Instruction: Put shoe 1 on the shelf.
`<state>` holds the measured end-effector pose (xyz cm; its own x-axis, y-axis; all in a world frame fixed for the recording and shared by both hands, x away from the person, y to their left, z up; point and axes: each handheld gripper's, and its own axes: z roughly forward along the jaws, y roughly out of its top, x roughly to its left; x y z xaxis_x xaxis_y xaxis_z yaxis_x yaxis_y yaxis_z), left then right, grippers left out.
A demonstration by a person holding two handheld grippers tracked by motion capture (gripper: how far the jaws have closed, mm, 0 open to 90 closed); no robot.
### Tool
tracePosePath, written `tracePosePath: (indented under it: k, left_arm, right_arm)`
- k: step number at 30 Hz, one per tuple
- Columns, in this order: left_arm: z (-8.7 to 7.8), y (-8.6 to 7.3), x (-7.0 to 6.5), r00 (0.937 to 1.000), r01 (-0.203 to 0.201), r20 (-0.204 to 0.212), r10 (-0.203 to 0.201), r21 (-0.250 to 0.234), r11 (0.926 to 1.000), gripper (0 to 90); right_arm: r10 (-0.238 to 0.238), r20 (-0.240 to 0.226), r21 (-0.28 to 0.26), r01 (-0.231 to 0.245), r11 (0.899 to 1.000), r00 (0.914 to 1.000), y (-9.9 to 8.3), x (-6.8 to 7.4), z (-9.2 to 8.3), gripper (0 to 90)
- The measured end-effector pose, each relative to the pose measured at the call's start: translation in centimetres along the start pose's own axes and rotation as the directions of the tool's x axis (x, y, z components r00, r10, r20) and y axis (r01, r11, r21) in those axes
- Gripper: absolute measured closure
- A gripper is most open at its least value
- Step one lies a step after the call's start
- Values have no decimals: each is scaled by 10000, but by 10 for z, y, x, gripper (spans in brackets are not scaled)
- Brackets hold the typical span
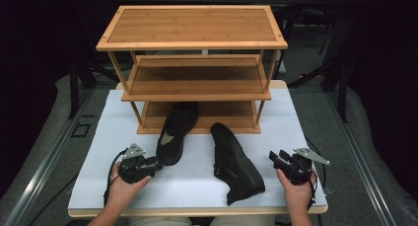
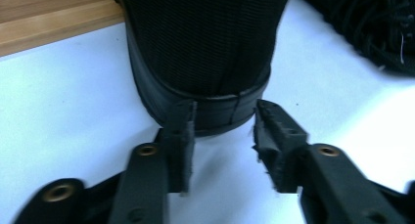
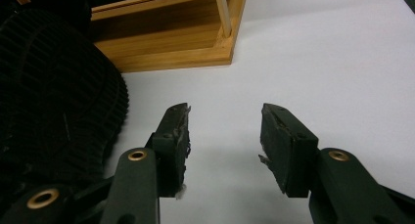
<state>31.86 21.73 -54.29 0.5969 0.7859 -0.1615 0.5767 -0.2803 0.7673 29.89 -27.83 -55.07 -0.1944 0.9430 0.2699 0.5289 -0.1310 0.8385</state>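
Two black shoes, one three-tier wooden rack (image 1: 191, 42), one white desk (image 1: 305, 137): neither shoe is stowed yet, by my reading. Left shoe (image 1: 176, 132): upright on its sole, toe already over the front edge of the rack's bottom shelf, heel toward you on the desk; partly placed at best. Right shoe (image 1: 235, 162): tipped on its side, sole turned toward your right, wholly on the desk, just beside the left shoe and apart from the rack. Middle and top shelves: bare. Left gripper (image 1: 153, 164): your jaws stand parted around the width of the left shoe's heel; in the left gripper view the tips sit against or just short of the heel's rubber rim, one on each side, with nothing clamped between them. Whether the tips actually touch the rim cannot be told. Right gripper (image 1: 277, 157): jaws spread wide and empty, resting low over bare desk, with the right shoe's ridged sole near the left jaw but apart from it. Remaining, as I judge it: seat the left shoe fully on the shelf, then right and shelve the second shoe.
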Motion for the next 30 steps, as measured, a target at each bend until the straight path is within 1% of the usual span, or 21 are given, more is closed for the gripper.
tracePosePath:
  k: [2, 3, 5, 8, 9, 11, 13, 14, 15, 16, 17, 18, 19, 21, 22, 23, 24, 25, 27, 29, 30]
  left_arm:
    - [1, 1, 0, 9996, 293, 48, -292, -148, 9995, 663]
    - [1, 2, 0, 9996, 297, 39, -297, -76, 9995, 678]
    - [3, 3, -2, 9993, 344, 182, -342, -118, 9993, 692]
    - [7, 6, -8, 9999, 98, 86, -96, -251, 9996, 692]
    - [7, 8, -10, 10000, 91, 20, -90, -296, 9995, 691]
    - [5, 10, -13, 9999, 144, -55, -147, -532, 9985, 660]
    - [5, 12, -15, 10000, 70, -37, -73, -714, 9974, 609]
    - [6, 14, -16, 9999, 44, -88, -52, -826, 9966, 584]
    - [6, 15, -17, 9998, -88, -156, 75, -854, 9963, 574]
    - [7, 16, -18, 9995, -169, -293, 144, -875, 9960, 575]
    - [9, 17, -18, 9982, -299, -553, 245, -992, 9946, 566]
    - [10, 18, -18, 9973, -224, -714, 151, -1030, 9944, 560]
    - [12, 20, -17, 9983, -41, -574, -15, -974, 9952, 555]
    - [15, 22, -17, 9986, -45, -536, -15, -1116, 9937, 539]
    - [17, 25, -18, 9980, -107, -626, 36, -1132, 9935, 538]
    - [20, 26, -18, 9966, -140, -821, 46, -1144, 9933, 545]
    - [22, 29, -18, 9966, -155, -818, 67, -1077, 9941, 552]
    - [24, 30, -19, 9963, -118, -864, 15, -1187, 9929, 554]
    - [29, 34, -18, 9955, -111, -945, 2, -1150, 9933, 557]
    - [35, 36, -17, 9948, -17, -1016, -111, -1253, 9921, 554]
    - [35, 39, -18, 9944, -86, -1054, -41, -1201, 9927, 546]
  right_arm:
    - [-9, 6, 27, 9, 10000, 10000, 0, 0, 1, 535]
    - [6, -4, -10, -6, 10000, 10000, 0, 0, 1, 535]
    - [1, -12, -23, -1, 10000, 10000, 0, 0, 1, 534]
    - [14, 7, -20, -14, 10000, 10000, 0, 0, 1, 535]
    - [28, -27, -118, -29, 9999, 10000, -1, 0, 1, 535]
    - [29, -32, -128, -29, 9999, 10000, -1, 0, 1, 535]
    - [36, -18, -114, -37, 9999, 10000, 0, -1, 1, 534]
    - [44, -24, -111, -44, 9999, 10000, 0, -1, 1, 534]
    - [58, -34, -107, -59, 9999, 10000, 0, -1, 1, 535]
    - [54, -32, -107, -55, 9999, 10000, 0, -1, 1, 534]
    - [40, -32, -109, -40, 9999, 10000, 0, -1, 1, 535]
    - [40, -33, -111, -41, 9999, 10000, 0, -1, 1, 534]
    - [39, -29, -118, -39, 9999, 10000, 0, -1, 1, 535]
    - [49, -27, -119, -50, 9999, 10000, 0, -1, 1, 534]
    - [52, -32, -117, -52, 9999, 10000, 0, -1, 1, 535]
    - [62, -31, -113, -62, 9999, 10000, 0, -1, 1, 535]
    - [52, -29, -110, -52, 9999, 10000, 0, -1, 1, 535]
    - [50, -10, -132, -51, 9999, 10000, 0, -1, 2, 534]
    - [49, -35, -111, -50, 9999, 10000, 0, -1, 1, 535]
    - [81, -39, -127, -81, 9999, 10000, 0, -1, 1, 535]
    - [84, -49, -133, -84, 9999, 10000, 0, -1, 1, 535]
